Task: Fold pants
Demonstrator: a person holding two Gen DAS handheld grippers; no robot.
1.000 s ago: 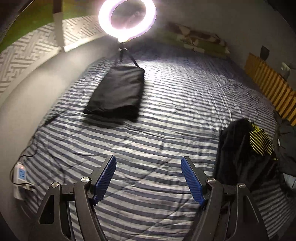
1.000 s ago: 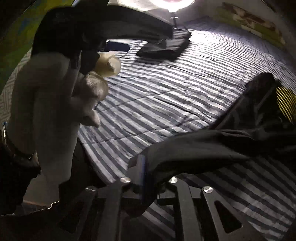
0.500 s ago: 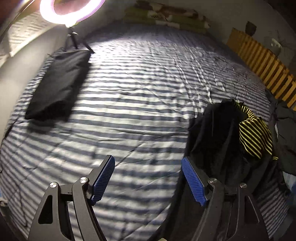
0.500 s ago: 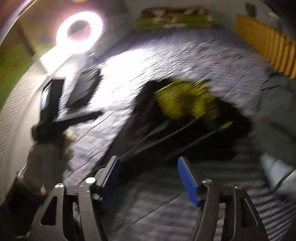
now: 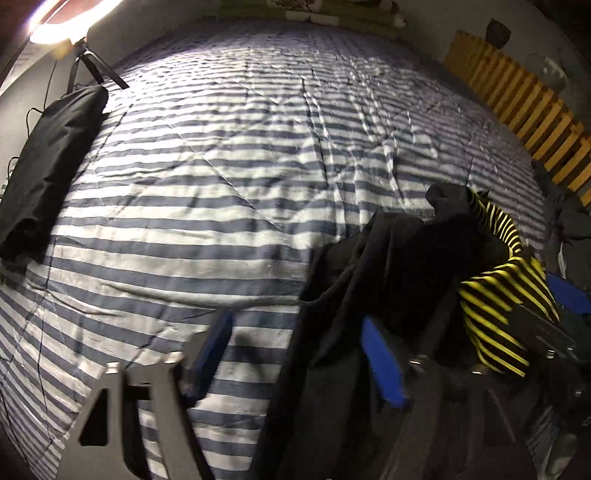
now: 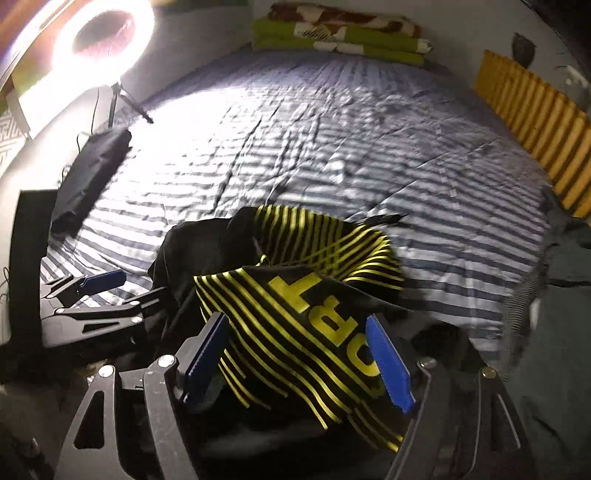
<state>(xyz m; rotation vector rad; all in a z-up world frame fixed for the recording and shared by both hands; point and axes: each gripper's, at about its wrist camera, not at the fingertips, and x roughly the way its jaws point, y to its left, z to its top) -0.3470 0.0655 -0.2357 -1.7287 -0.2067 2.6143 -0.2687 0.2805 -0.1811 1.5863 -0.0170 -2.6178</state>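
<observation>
A crumpled heap of black pants (image 5: pixel 399 266) lies on the striped bed, with a black garment with yellow stripes (image 6: pixel 295 325) draped over it. My left gripper (image 5: pixel 295 354) is open at the heap's left edge, and its right finger (image 5: pixel 384 362) stands against the black cloth. My right gripper (image 6: pixel 295 360) is open over the striped garment, which lies between its two blue pads. The left gripper's blue pad (image 6: pixel 99 280) shows at the left of the right wrist view. A folded black pair of pants (image 5: pixel 48 162) rests at the bed's left edge.
The striped bedsheet (image 5: pixel 221 166) stretches wide beyond the heap. A ring light on a tripod (image 6: pixel 99 40) stands at the far left corner. Folded green blankets (image 6: pixel 340 33) sit at the head. A yellow slatted panel (image 6: pixel 535 122) and grey clothing (image 6: pixel 561 295) line the right side.
My right gripper let go of the black cloth it held a second ago, opened and swung over the striped garment. My left gripper moved right, up to the heap.
</observation>
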